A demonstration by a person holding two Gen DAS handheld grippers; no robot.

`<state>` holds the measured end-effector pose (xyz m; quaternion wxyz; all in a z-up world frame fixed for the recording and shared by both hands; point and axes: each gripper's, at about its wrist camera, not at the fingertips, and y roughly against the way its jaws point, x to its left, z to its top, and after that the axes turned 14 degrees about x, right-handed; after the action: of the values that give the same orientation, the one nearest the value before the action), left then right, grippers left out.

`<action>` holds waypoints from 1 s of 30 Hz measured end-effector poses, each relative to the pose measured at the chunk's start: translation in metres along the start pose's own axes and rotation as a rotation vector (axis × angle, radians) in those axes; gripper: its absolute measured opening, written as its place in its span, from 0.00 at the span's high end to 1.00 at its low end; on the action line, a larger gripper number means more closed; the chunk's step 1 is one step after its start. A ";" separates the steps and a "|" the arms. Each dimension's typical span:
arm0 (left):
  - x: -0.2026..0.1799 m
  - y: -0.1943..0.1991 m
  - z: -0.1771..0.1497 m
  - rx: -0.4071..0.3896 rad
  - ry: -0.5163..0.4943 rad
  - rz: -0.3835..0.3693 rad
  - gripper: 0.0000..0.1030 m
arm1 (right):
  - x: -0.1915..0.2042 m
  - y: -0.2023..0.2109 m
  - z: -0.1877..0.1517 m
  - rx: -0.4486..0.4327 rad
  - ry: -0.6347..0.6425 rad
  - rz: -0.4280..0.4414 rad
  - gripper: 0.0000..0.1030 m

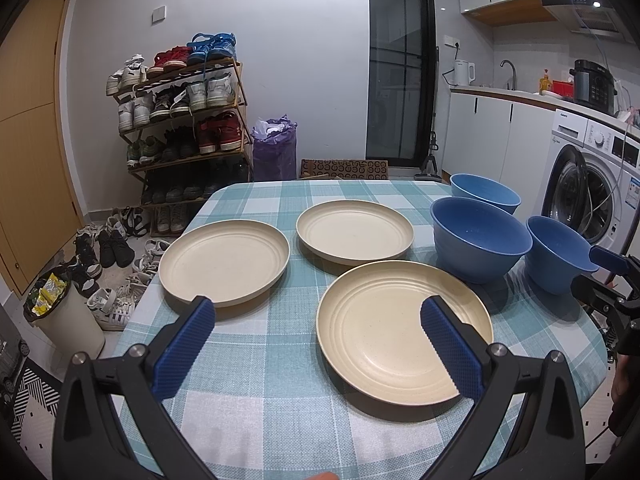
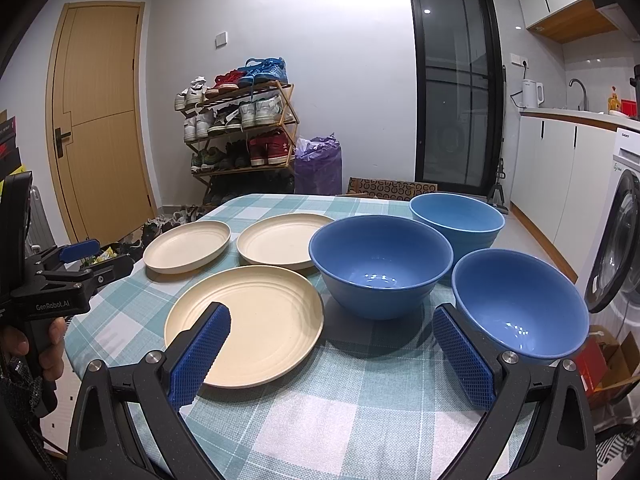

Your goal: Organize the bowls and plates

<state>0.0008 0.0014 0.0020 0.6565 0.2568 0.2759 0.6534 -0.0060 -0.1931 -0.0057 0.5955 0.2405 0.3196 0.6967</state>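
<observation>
Worktop under a teal-and-white checked cloth. Three cream plates and three blue bowls on it, all upright, none stacked.

Left tool: spread wide, holding nothing, hovering over the near edge. Near plate lies just ahead, partly under the tool's right finger in the left wrist view. Left plate sits beyond the left finger, apart from it. Far plate further back, between the two.

Right tool: also spread wide, empty. Near plate shows behind its left finger; near bowl just beyond its right finger, touching or not I cannot tell. Middle bowl straight ahead, past the gap between the fingers. Far bowl behind it, paler blue.

Bowls grouped on the right side of the worktop, plates on the left and centre.

A hand grips the left tool's handle at the left edge of the right wrist view.
</observation>
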 end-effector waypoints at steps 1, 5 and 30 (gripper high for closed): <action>0.000 0.000 0.000 0.000 0.001 0.000 0.00 | 0.000 0.000 0.000 0.001 0.001 0.000 0.00; 0.001 -0.001 0.000 0.004 0.004 -0.004 0.00 | 0.000 0.000 0.000 0.001 0.000 0.000 0.00; 0.011 -0.018 0.006 0.028 0.015 0.009 0.00 | -0.006 -0.012 0.013 0.029 -0.004 0.000 0.00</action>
<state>0.0177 0.0126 -0.0069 0.6480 0.2622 0.2886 0.6542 0.0121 -0.1962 -0.0055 0.5924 0.2505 0.3286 0.6916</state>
